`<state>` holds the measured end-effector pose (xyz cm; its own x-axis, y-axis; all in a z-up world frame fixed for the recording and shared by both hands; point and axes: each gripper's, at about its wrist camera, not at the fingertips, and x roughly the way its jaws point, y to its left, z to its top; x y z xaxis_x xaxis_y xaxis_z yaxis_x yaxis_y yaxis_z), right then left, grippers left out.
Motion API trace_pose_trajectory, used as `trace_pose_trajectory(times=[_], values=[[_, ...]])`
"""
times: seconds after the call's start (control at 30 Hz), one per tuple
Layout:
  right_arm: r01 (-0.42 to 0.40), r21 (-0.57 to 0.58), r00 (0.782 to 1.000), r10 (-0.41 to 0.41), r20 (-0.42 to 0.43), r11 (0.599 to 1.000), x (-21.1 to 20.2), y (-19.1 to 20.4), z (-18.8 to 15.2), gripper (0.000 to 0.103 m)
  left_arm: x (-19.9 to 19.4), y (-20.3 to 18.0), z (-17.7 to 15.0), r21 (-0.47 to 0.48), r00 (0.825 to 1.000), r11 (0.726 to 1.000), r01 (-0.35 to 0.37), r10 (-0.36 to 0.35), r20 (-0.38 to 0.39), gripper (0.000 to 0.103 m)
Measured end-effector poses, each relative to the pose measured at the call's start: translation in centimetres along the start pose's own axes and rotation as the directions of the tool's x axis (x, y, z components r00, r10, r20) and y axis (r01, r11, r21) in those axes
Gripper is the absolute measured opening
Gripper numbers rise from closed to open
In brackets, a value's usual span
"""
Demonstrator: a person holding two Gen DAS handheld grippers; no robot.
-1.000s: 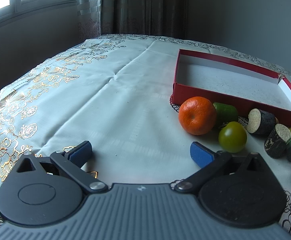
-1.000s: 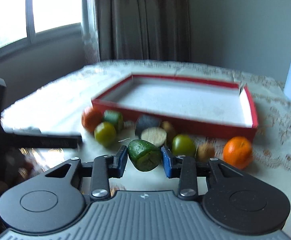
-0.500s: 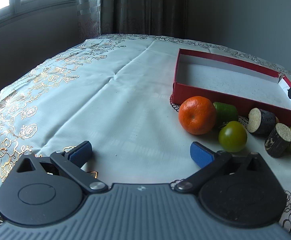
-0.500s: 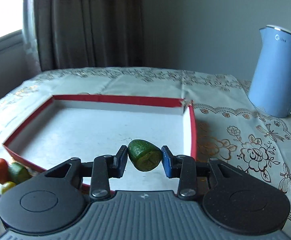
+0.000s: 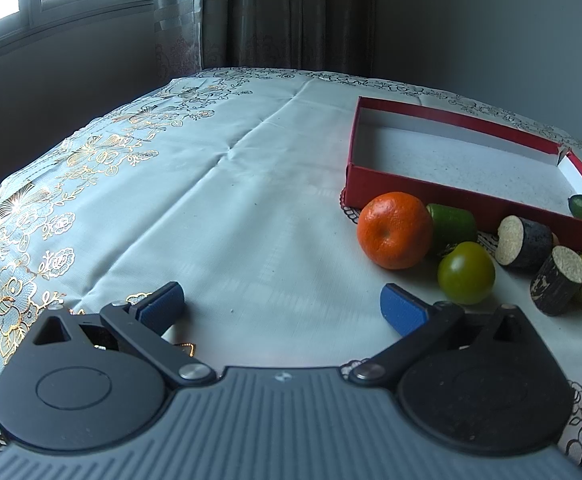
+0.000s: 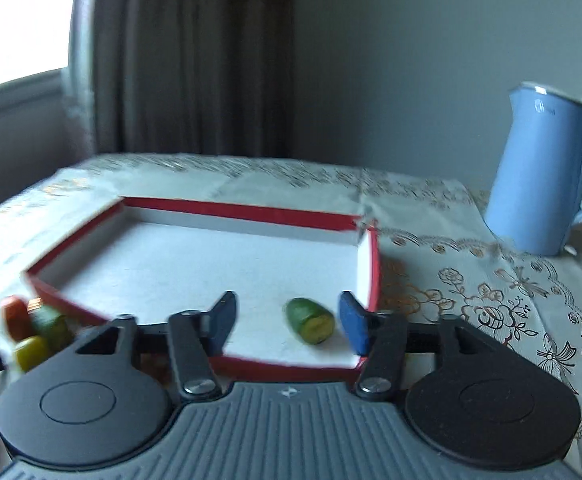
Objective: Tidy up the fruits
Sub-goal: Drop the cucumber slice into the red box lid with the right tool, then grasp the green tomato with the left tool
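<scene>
Tablecloth [image 5: 219, 184], pale w/ gold floral border, covers whole surface; its near-right part in left wrist view hidden behind gripper body. Red box [image 6: 247, 211], shallow, white inside, sits toward right of cloth; its far-right corner cut by frame edge in left view, near wall partly hidden by gripper in right view. Blue kettle [image 6: 539, 168] stands right of box, apart from it; only a sliver shows in left view. Left gripper [image 5: 283, 304]: pads wide apart, nothing between them, over bare cloth; unchanged vs 1 s ago. Right gripper [image 6: 287, 320]: jaws opening, pads clear of the green fruit piece [image 6: 310, 321], which lies on box floor near the right near corner, between the pads but touching neither. Piece's long axis runs from far-left to near-right, cut yellowish face toward camera, rounded end toward box interior. Half a sec ago same piece was clamped in those jaws above the box. Orange [image 5: 394, 230], round green fruit [image 5: 466, 273] and two dark cork-faced cylinders [image 5: 525, 242] sit outside box front wall; the ones at far right are partly hidden, and in right view this cluster is blurred.
</scene>
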<state>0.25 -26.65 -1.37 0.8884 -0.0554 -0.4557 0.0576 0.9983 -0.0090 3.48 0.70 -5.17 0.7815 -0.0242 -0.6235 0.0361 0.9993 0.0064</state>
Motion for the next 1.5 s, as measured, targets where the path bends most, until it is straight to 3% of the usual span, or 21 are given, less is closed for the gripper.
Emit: trace_pose_trajectory(times=[0.03, 0.13, 0.27, 0.5, 0.63, 0.7, 1.07, 1.2, 1.27, 1.33, 1.5], values=[[-0.031, -0.012, 0.999, 0.032, 0.025, 0.999, -1.5, 0.3, -0.6, 0.082, 0.0, 0.0, 0.0, -0.002, 1.0, 1.0, 0.001, -0.001, 0.002, 0.103], [-0.087, -0.066, 0.994, 0.092, 0.065, 0.994, -5.2, 1.2, -2.9, 0.082, -0.4, 0.4, -0.2, -0.015, 0.999, 0.999, 0.034, -0.033, 0.028, 0.103], [-0.129, -0.066, 0.991, 0.13, 0.009, 0.989, -6.8, 1.7, -5.7, 0.082, -1.7, 0.8, -0.5, -0.01, 0.989, 0.994, 0.112, -0.11, 0.097, 0.103], [-0.045, -0.144, 0.998, 0.039, -0.043, 0.989, -6.4, 2.5, -7.8, 0.083, -3.2, -0.4, -1.0, 0.057, 0.973, 0.984, 0.169, -0.176, 0.15, 0.103], [-0.031, -0.138, 0.995, 0.017, -0.099, 0.99, -5.6, 2.5, -7.9, 0.091, -4.1, -1.2, -1.1, 0.069, 0.939, 0.958, 0.278, -0.286, 0.193, 0.103], [-0.034, -0.128, 0.993, 0.019, -0.112, 0.991, -5.4, 2.3, -8.0, 0.091, -4.0, -1.9, -0.8, 0.06, 0.933, 0.95, 0.306, -0.312, 0.182, 0.103], [-0.091, 0.077, 0.981, 0.103, -0.162, 0.993, -4.4, -0.9, -7.9, 0.094, -2.8, -6.8, -0.7, 0.194, 0.951, 0.948, 0.253, -0.28, 0.131, 0.103], [-0.111, 0.105, 0.98, 0.126, -0.152, 0.988, -4.6, -1.3, -7.9, 0.095, -2.6, -6.9, -0.5, 0.189, 0.96, 0.957, 0.218, -0.245, 0.133, 0.103], [-0.12, 0.116, 0.979, 0.137, -0.148, 0.986, -4.6, -1.5, -7.9, 0.096, -2.1, -6.8, -0.3, 0.182, 0.968, 0.963, 0.201, -0.223, 0.114, 0.099], [-0.135, 0.133, 0.978, 0.154, -0.143, 0.982, -4.6, -1.8, -7.9, 0.098, -1.7, -6.8, -0.3, 0.177, 0.972, 0.963, 0.201, -0.219, 0.086, 0.081], [-0.157, 0.164, 0.975, 0.179, -0.132, 0.974, -4.7, -2.3, -7.9, 0.099, -1.4, -6.6, -0.1, 0.168, 0.977, 0.969, 0.179, -0.195, 0.083, 0.071]])
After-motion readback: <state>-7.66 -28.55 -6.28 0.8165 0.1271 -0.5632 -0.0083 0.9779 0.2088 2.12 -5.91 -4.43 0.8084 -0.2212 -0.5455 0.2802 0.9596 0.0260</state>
